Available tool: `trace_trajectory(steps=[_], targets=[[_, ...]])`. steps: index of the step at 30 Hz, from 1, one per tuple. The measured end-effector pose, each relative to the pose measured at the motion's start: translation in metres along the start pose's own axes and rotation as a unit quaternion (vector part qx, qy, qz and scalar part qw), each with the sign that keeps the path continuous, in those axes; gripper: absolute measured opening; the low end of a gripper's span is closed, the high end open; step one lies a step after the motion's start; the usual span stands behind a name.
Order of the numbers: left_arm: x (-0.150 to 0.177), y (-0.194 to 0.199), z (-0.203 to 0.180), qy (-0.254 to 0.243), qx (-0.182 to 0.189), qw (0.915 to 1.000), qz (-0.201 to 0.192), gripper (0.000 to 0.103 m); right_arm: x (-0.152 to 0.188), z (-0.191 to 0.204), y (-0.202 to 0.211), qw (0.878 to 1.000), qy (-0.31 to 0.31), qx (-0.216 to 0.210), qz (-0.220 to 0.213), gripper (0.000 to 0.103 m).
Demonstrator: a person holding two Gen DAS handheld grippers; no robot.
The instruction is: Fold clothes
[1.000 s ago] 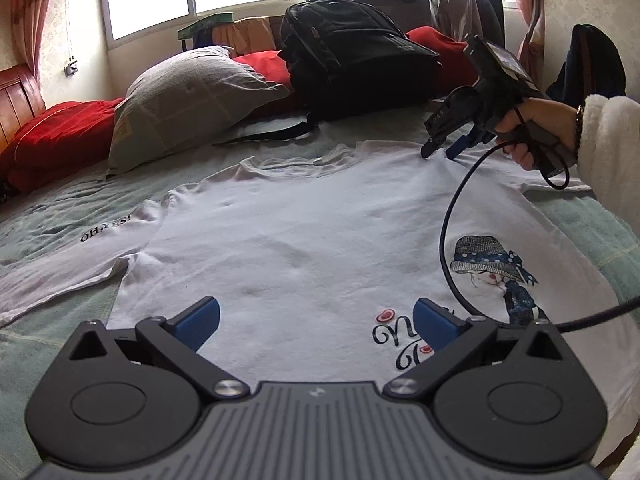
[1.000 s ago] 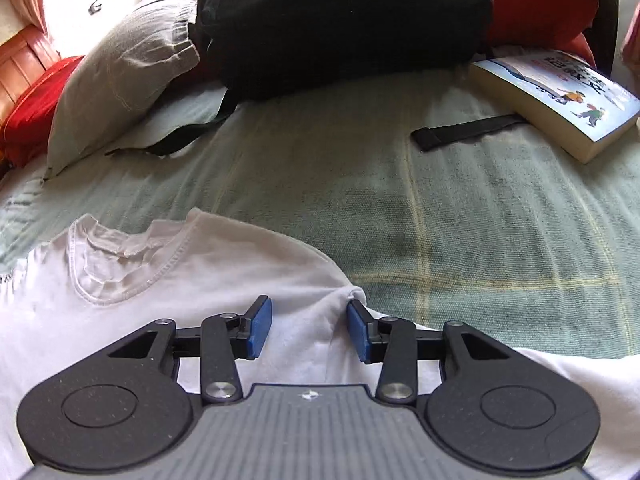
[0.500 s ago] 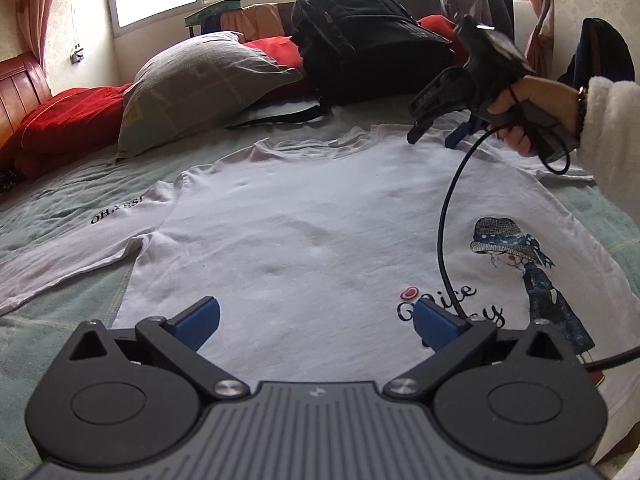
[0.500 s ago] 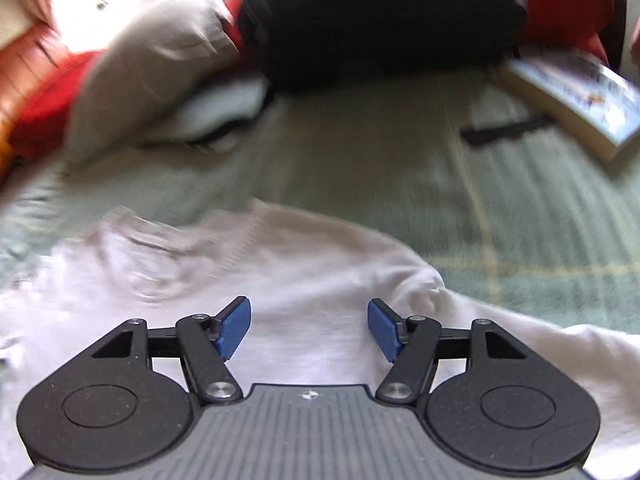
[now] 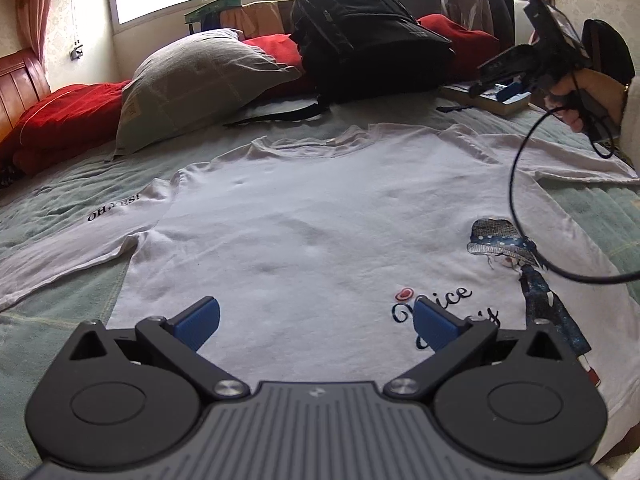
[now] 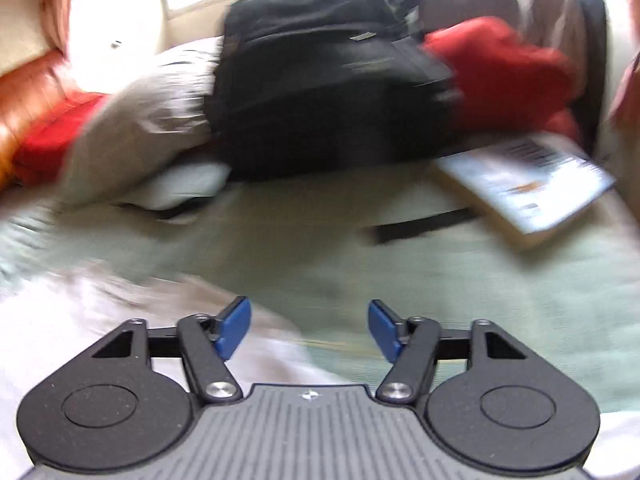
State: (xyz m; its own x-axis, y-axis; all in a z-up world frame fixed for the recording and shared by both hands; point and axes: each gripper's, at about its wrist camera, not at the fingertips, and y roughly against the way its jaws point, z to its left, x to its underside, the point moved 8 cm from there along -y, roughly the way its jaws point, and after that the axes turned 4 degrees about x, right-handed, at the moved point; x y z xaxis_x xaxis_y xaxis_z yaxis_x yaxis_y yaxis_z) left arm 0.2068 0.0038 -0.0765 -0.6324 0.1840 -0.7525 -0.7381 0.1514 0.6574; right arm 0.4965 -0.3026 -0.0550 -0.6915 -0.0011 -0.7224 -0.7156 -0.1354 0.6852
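White cotton shirt (image 5: 320, 216) lay flat, front up, on the green bedspread (image 5: 60, 320), filling the centre of the left wrist frame; one sleeve ran to the left edge, the other to the right. Left gripper (image 5: 316, 324) sat at the lower centre over the shirt's hem area, its blue fingers (image 5: 198, 322) spread wide with nothing between them; contact with the cloth could not be told. Right gripper (image 5: 498, 86) was held by a hand (image 5: 592, 96) in the upper right of that frame, above the shirt's shoulder and clear of it. Right wrist view was motion-blurred: right gripper fingers (image 6: 234, 328) were apart and empty, shirt edge at lower left beneath them. Counted: one black backpack (image 5: 368, 40), one grey pillow (image 5: 200, 80), one book (image 6: 528, 184) at right, one black cable (image 5: 516, 200) looping over the print.
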Motion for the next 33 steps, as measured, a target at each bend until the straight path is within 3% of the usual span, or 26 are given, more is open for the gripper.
trace_trajectory(steps=[2,4,10,15,20,24,26,30,31,33], targets=[[0.001,-0.003,-0.008,-0.006,0.010,0.9999,0.003,0.102,0.009,-0.025,0.002,1.000,0.004,0.023,0.006,0.051],[0.002,-0.006,-0.015,-0.011,0.016,0.9998,0.007,0.102,0.018,-0.049,0.005,0.999,0.008,0.045,0.012,0.046],[0.004,-0.009,-0.031,-0.025,0.021,0.9994,0.015,0.102,0.044,-0.123,0.014,0.993,0.019,0.113,0.030,0.045],[0.001,-0.007,-0.034,-0.028,0.015,0.9994,0.013,0.102,0.066,-0.127,0.018,0.994,0.030,0.096,0.030,0.045],[0.002,-0.011,-0.040,-0.034,0.015,0.9991,0.020,0.102,0.090,-0.113,0.026,0.987,0.111,0.117,0.018,0.045],[0.002,-0.012,-0.045,-0.041,0.018,0.9987,0.022,0.102,0.089,-0.113,0.028,0.985,0.127,0.113,0.014,0.047],[0.002,-0.012,-0.047,-0.043,0.018,0.9986,0.023,0.102,0.084,-0.115,0.025,0.983,0.144,0.113,0.018,0.053],[0.004,-0.012,-0.049,-0.043,0.019,0.9986,0.024,0.102,0.081,-0.117,0.011,0.980,0.175,0.085,0.041,0.054],[0.005,-0.012,-0.049,-0.043,0.020,0.9986,0.024,0.102,0.082,-0.119,0.010,0.983,0.164,0.074,0.045,0.053],[0.006,-0.011,-0.049,-0.043,0.021,0.9986,0.023,0.102,0.083,-0.120,0.013,0.987,0.143,0.046,0.054,0.028]])
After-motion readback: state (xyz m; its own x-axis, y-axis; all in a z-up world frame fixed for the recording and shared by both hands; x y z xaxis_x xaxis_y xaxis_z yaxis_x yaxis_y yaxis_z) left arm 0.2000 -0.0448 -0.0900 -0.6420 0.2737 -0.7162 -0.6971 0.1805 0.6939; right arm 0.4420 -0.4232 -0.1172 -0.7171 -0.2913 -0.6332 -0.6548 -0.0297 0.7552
